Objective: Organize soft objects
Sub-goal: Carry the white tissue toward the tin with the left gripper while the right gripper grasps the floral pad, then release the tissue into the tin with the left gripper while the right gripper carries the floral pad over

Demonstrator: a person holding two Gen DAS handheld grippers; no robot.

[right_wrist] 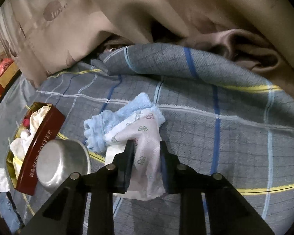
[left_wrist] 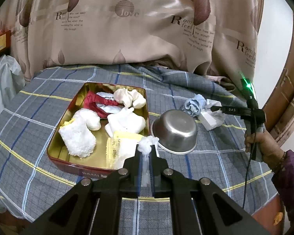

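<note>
On the plaid bedsheet (left_wrist: 39,101), the gold-lined tin (left_wrist: 54,146) sits at the left and holds a fluffy white sock (left_wrist: 77,138), a red cloth (left_wrist: 100,101), a cream bundle (left_wrist: 129,97) and a folded white cloth (left_wrist: 127,122), with a yellow-edged sponge (left_wrist: 117,146) at its near right corner. The left gripper (left_wrist: 146,148) hovers over that near right corner, its jaws pinched almost together on a small white wad (left_wrist: 148,142) that bulges above the tips. Just right of the tin lies an upturned steel bowl (left_wrist: 176,131), tilted on its rim. Farther right, a light blue sock (right_wrist: 111,121) rests on the sheet, touching a white flower-printed packet (right_wrist: 145,152). The right gripper (right_wrist: 147,145) has its jaws part-way apart, closed against the sides of that packet, which lies on the sheet beside the bowl
</note>
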